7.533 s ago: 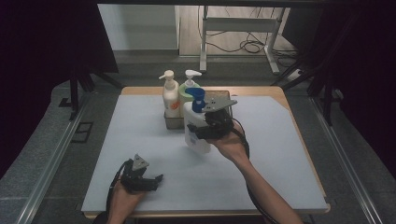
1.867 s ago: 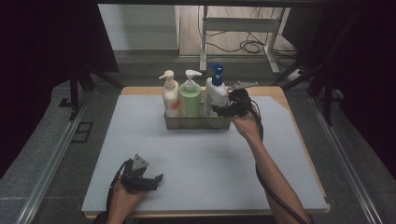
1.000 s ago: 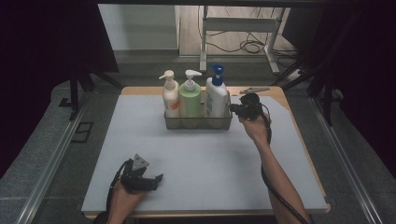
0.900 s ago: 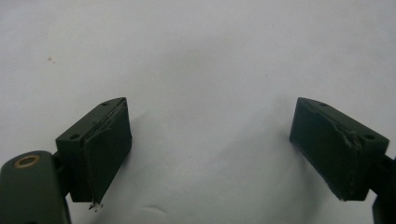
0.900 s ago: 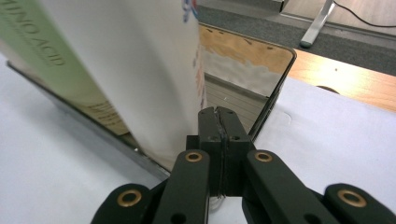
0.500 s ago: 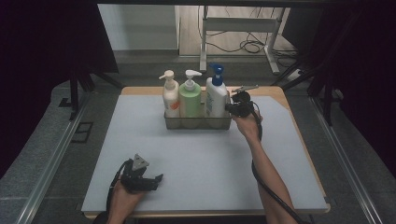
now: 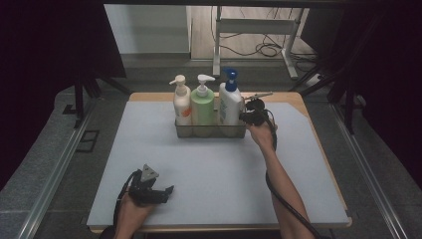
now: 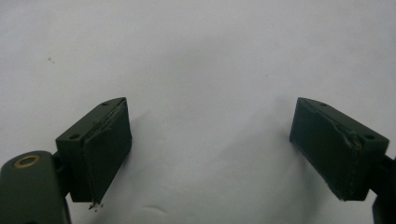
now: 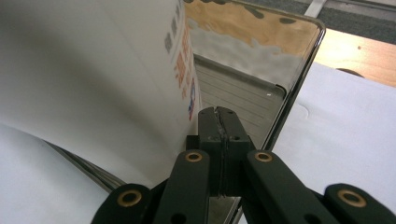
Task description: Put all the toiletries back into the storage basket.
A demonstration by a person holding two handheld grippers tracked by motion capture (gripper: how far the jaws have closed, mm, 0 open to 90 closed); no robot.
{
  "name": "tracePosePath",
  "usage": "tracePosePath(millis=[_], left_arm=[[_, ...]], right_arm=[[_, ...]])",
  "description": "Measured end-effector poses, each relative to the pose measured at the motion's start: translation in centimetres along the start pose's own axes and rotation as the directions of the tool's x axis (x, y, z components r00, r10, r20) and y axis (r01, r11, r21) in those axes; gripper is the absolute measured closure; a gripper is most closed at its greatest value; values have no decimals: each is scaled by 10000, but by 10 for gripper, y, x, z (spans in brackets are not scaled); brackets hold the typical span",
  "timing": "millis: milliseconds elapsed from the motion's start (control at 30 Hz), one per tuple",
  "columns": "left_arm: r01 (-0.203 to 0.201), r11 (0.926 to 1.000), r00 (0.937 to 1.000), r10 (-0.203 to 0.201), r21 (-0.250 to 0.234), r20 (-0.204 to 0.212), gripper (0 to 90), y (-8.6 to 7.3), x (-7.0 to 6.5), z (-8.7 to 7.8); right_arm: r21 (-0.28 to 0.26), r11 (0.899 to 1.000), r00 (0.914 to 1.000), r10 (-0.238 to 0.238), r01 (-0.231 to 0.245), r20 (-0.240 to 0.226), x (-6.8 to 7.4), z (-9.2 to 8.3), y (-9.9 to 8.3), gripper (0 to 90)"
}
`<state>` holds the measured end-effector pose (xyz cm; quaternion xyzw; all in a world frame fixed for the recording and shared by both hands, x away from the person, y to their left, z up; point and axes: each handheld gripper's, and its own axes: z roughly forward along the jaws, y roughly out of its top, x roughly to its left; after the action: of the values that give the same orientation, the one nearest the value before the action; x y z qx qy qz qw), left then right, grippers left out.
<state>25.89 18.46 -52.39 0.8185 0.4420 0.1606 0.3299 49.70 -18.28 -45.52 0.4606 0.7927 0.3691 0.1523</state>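
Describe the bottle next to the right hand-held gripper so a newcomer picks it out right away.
At the far edge of the pale mat sits a clear tray holding three pump bottles in a row. Take the rightmost, beside the right hand-held gripper: the white bottle, alone in having a blue pump.

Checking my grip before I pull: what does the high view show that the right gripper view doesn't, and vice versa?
High view: the green bottle, the orange-labelled bottle, and the left gripper open on the mat. Right gripper view: the right gripper shut at the tray's corner, seen close up. Both: the white bottle and the tray.
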Motion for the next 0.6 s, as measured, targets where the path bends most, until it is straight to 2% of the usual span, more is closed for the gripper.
tracePosePath(millis=[267, 533, 600], left_arm=[[14, 10000, 10000, -14, -17, 3, 126, 0, 0, 0], [2, 10000, 10000, -2, -16, -7, 125, 0, 0, 0], [9, 10000, 10000, -9, -18, -4, 126, 0, 0, 0]], right_arm=[[80, 10000, 10000, -20, 20, -69, 1, 3, -1, 893], [242, 9994, 9996, -233, 236, -140, 8, 9, 0, 882], [229, 9996, 9997, -144, 148, -188, 8, 9, 0, 877]])
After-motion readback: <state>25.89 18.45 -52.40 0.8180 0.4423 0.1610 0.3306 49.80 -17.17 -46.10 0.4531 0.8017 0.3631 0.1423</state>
